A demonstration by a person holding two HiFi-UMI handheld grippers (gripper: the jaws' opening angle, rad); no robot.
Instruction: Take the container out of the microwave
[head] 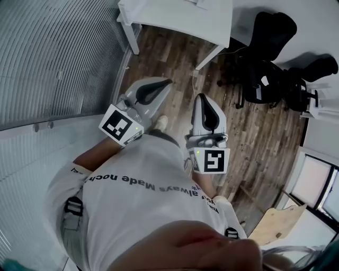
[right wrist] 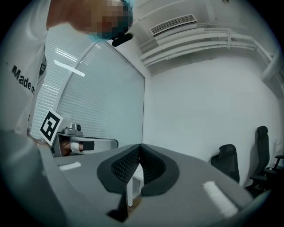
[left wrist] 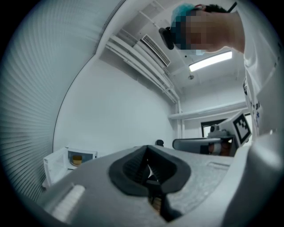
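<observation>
A small white microwave [left wrist: 62,156] stands far off at the left of the left gripper view, its door [left wrist: 52,167] swung open. Inside it sits a yellowish container [left wrist: 77,159]. My left gripper [left wrist: 147,148] is held level, its jaws shut with nothing between them; in the head view the left gripper [head: 167,81] sticks out from my chest over the wood floor. Beside it my right gripper [head: 202,97] is also level and shut on nothing, and the right gripper view shows the right gripper [right wrist: 140,146] pointing at a white wall. Both are far from the microwave.
A white table [head: 180,16] stands ahead on the wood floor, with black office chairs [head: 265,69] to its right. Slatted blinds [head: 53,53] line the left side. More of the chairs [right wrist: 228,162] show in the right gripper view.
</observation>
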